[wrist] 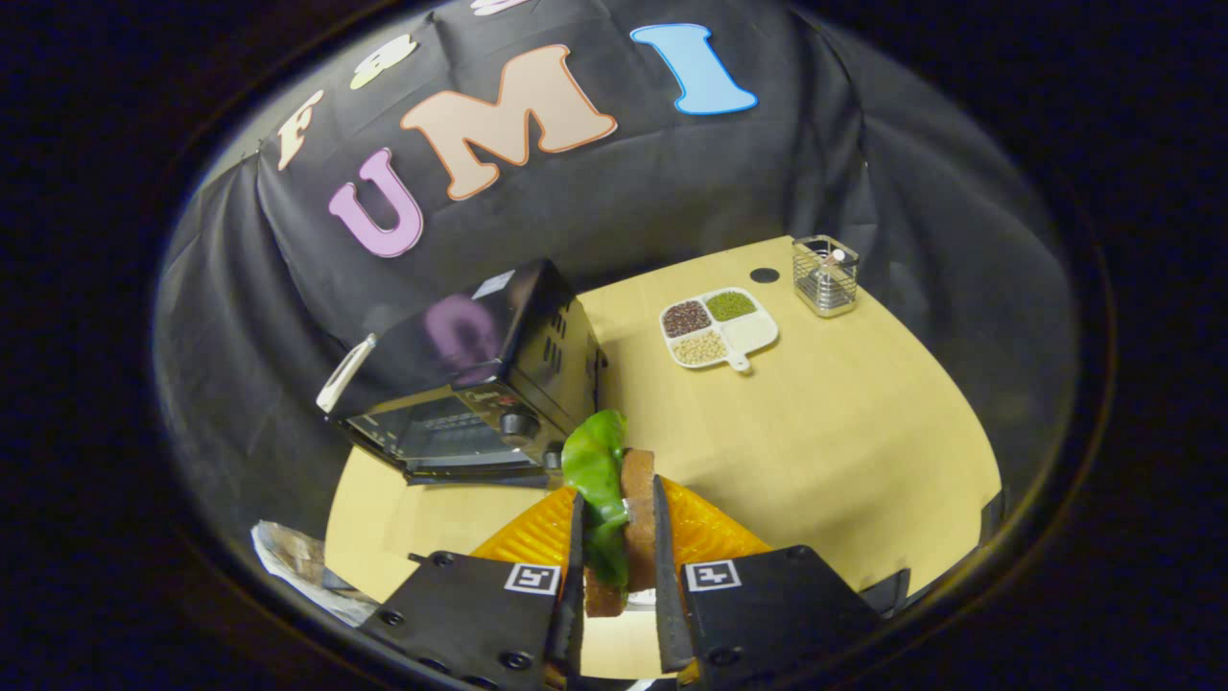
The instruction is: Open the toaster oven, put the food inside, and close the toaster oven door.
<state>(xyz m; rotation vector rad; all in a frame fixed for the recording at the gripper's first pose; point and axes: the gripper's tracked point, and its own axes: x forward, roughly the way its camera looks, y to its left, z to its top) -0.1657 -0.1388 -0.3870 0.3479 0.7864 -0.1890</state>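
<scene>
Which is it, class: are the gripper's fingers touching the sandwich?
Touching. The gripper view shows both fingers of the gripper pressed flat against the sandwich, no gap either side.

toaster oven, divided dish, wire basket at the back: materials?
Toaster oven: looks like glossy dark painted metal, since its top mirrors the wall; the door looks like glass.
Divided dish: smooth white, plastic or ceramic, can't tell which.
Wire basket: shiny metal mesh, see-through.
The gripper is shut on the sandwich, which looks like a glossy plastic model.
</scene>
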